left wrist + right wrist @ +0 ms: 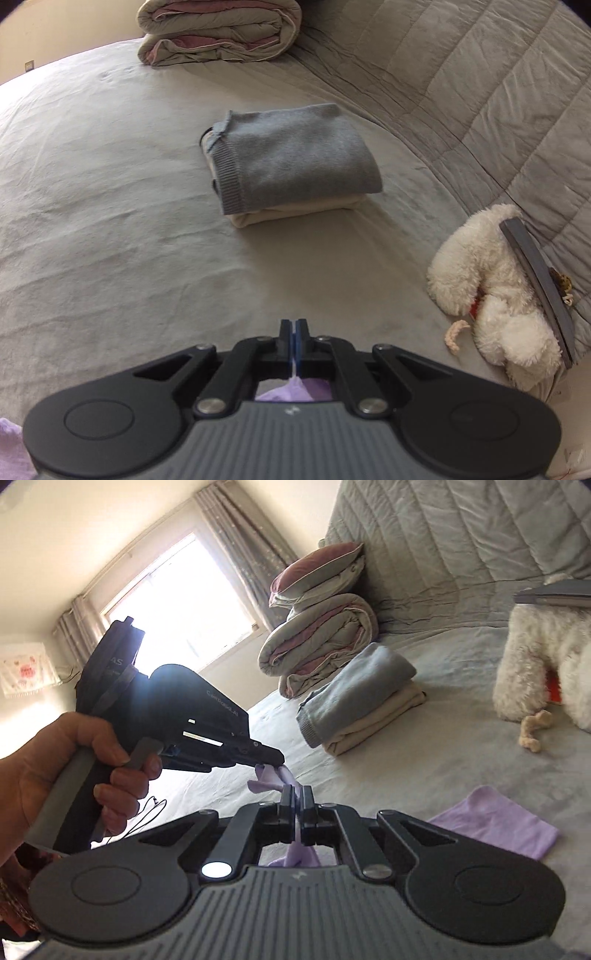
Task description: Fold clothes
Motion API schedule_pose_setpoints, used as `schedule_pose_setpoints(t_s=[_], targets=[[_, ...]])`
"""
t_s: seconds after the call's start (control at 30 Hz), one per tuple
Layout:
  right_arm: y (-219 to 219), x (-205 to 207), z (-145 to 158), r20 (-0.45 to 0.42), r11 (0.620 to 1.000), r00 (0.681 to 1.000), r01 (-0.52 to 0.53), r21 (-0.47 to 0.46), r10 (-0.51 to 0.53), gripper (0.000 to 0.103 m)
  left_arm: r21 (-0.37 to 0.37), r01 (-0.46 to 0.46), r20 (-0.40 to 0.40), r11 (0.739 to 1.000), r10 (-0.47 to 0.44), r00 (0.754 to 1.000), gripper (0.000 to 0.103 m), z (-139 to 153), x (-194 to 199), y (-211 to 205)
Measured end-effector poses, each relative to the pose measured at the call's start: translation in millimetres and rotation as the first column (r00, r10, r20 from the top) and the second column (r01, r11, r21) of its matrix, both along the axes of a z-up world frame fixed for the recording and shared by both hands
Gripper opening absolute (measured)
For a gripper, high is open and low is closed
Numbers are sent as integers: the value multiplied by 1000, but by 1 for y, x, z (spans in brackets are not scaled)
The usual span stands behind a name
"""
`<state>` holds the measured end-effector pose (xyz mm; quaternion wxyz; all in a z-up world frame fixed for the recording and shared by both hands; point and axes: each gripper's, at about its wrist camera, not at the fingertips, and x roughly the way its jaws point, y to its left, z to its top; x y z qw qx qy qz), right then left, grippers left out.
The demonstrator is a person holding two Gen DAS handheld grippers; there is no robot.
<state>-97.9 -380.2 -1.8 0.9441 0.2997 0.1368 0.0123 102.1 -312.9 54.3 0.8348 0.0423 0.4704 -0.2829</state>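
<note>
Lilac cloth (pixel 295 853), nearest the lens, is pinched between the closed fingers of the right gripper (pixel 296 797) and hangs down behind them. Its upper bunch runs up and to the left to the tip of the left gripper (pixel 275 762), which is likewise clenched on the same cloth. From the left wrist, the fingers of that gripper meet with only a thin strip of the fabric between them, and the lilac cloth shows below the fingers and again at the lower left corner. Both grippers are thus close together, each grasping the garment, which is raised off the bed. A hand (pixel 55 760) wraps the handle of the left gripper, one finger on its trigger.

To the right, a flat lilac piece (pixel 498 825) lies on the grey sheet (pixel 110 221); whether it belongs to the held garment cannot be told. Farther off, near the middle of the bed, a folded grey sweater (pixel 295 162) sits squarely on a folded cream garment (pixel 303 212). At the far side a rolled quilt (pixel 218 31) lies on the sheet, with a pillow (pixel 317 572) on top of it. Right of the stack, a white plush toy (pixel 491 288) leans against the quilted grey headboard (pixel 480 92), with a dark flat object (pixel 535 291) resting across it. Behind the left gripper, a bright window (pixel 177 602) with grey curtains (pixel 240 539) fills the far wall.
</note>
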Motion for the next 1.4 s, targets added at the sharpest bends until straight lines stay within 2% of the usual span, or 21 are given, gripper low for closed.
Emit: schedule_pose_setpoints(t_s=[0.2,0.43,0.63,0.77,0.87,1.03,1.2,1.23,1.3,1.4], targets=[[-35,-37,-7,-22,990,997,75,122,-73,2,29,105,10,994,-105,994,1,3,-35,-58],[-61,-62,-30,-78,964,992,115,241,-98,2,104,180,2,978,-181,983,1,-28,-58,-110],[-72,-68,-54,-138,942,985,139,304,-101,3,56,194,-31,979,-193,981,5,-56,-69,-111],[-78,-75,-67,-168,928,980,156,339,-103,11,19,176,-22,984,-176,984,27,-58,-71,-96],[-80,-83,-65,-142,930,984,149,337,-106,15,5,197,-7,980,-197,980,28,-58,-69,-84],[-74,-81,-61,-140,955,983,154,254,-122,16,-8,267,4,964,-267,964,29,-62,-70,-73],[-59,-72,-59,-172,981,972,176,76,-161,16,2,335,-7,942,-335,942,29,-75,-77,-79],[-57,-71,-58,-173,983,971,176,50,-165,17,5,344,-7,939,-344,939,29,-78,-78,-81],[-53,-70,-58,-158,984,973,175,15,-171,35,10,358,-7,934,-358,934,29,-83,-81,-84],[-48,-66,-57,-143,982,971,188,-34,-191,41,16,362,18,932,-362,932,29,-86,-83,-86]])
